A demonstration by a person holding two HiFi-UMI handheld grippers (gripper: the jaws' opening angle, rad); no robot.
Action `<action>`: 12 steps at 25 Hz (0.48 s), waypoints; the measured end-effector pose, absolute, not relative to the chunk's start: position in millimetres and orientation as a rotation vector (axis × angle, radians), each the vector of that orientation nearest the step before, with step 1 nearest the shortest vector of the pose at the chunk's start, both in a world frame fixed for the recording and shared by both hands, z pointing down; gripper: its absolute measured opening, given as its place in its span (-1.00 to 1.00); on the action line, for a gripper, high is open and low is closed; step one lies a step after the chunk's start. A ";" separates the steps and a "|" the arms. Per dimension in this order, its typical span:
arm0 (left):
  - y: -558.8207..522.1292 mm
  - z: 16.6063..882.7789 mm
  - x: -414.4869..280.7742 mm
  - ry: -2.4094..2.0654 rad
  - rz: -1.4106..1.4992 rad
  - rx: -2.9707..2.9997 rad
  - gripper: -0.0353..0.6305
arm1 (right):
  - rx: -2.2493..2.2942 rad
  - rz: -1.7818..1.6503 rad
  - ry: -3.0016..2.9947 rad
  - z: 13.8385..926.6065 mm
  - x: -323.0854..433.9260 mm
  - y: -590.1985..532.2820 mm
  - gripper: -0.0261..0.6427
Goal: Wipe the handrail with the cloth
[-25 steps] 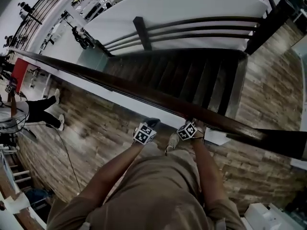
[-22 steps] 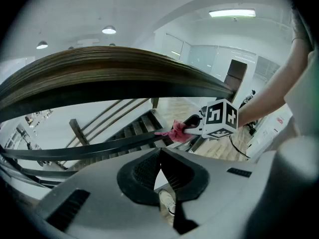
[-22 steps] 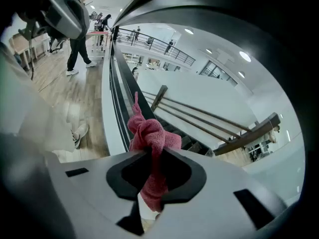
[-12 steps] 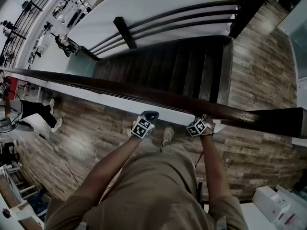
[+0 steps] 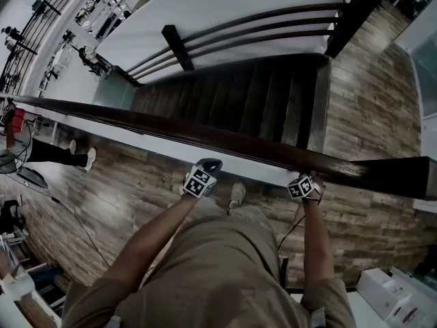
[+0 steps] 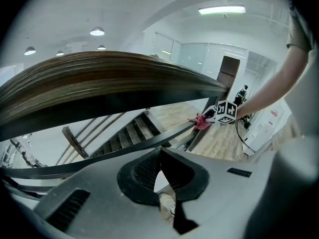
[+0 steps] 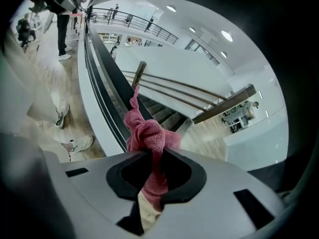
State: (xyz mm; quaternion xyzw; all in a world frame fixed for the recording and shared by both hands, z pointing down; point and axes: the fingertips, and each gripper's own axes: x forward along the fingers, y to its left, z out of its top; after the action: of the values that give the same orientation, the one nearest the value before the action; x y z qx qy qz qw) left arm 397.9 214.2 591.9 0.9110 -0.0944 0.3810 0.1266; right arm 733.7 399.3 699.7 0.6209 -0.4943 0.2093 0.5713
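Right gripper (image 7: 152, 156) has its fingers clamped on the pink cloth (image 7: 149, 133), which is bunched up against the dark wooden handrail (image 5: 205, 139). Left gripper (image 6: 159, 156) hangs close by the rail further left, fingers together, nothing in them.

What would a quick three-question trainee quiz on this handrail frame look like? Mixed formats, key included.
1. Multiple choice: the pink cloth clamped in the right gripper is A) against the dark handrail; B) lying on the floor; C) draped on the stair treads.
2. Fill in: the left gripper has its jaws ___, with nothing between them.
3. True or false: the left gripper holds the pink cloth.

Key: 1 A. 2 shut. 3 false.
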 end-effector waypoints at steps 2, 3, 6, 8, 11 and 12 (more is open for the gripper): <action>207.5 591.6 391.1 -0.294 1.105 2.649 -0.84 | 1.478 0.536 -1.117 699.5 746.3 409.1 -0.74; 205.2 592.4 387.6 -0.304 1.102 2.647 -0.84 | 1.490 0.565 -1.090 701.0 752.7 415.0 -0.74; 200.3 595.7 376.4 -0.324 1.095 2.639 -0.84 | 1.543 0.678 -0.987 704.7 770.8 436.0 -0.74; 194.3 595.7 366.1 -0.348 1.085 2.630 -0.84 | 1.572 0.753 -0.951 703.7 772.7 444.5 -0.74; 177.0 592.6 343.9 -0.388 1.072 2.615 -0.84 | 1.623 0.821 -0.949 698.3 750.4 451.2 -0.74; 169.6 591.8 334.2 -0.401 1.067 2.611 -0.84 | 1.632 0.837 -0.957 698.6 736.5 451.9 -0.74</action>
State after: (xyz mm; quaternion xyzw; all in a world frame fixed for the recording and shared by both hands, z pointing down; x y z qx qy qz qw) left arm 334.2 169.6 591.8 0.9067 -0.1391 0.3706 0.1460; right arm 736.5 451.9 698.6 0.6782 -0.3977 0.3478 0.5108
